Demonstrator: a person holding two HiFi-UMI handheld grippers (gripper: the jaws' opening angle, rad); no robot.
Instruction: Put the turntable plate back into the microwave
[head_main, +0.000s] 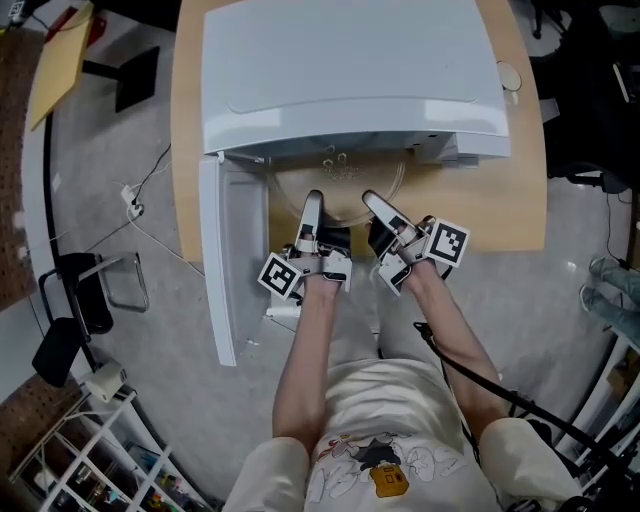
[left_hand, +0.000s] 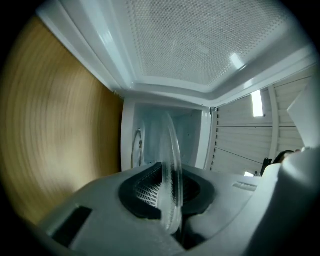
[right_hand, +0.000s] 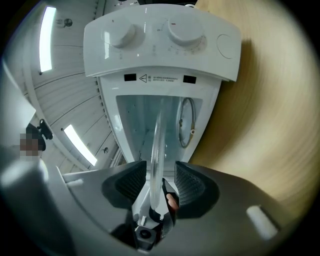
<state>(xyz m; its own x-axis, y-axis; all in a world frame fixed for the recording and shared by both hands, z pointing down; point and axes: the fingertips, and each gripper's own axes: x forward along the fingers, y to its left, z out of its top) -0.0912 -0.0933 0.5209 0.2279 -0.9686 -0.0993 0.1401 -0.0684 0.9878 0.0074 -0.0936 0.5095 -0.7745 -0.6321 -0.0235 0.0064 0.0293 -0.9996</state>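
Observation:
The white microwave (head_main: 350, 70) stands on a wooden table with its door (head_main: 215, 260) swung open to the left. The clear glass turntable plate (head_main: 340, 195) sticks half out of the cavity mouth. My left gripper (head_main: 314, 200) is shut on the plate's near rim; in the left gripper view the pads press on the glass plate (left_hand: 172, 160) at the left gripper (left_hand: 169, 192). My right gripper (head_main: 375, 203) is open. In the right gripper view the plate's edge (right_hand: 159, 140) runs between the right gripper's (right_hand: 161, 182) jaws without touching either pad. A ring (right_hand: 186, 122) lies inside the cavity.
The control panel with two knobs (right_hand: 155, 45) is beside the cavity. The wooden table (head_main: 520, 200) extends to the right of the microwave. A black chair (head_main: 75, 310) and loose cables (head_main: 135, 205) are on the floor at left, a wire rack (head_main: 90, 460) at bottom left.

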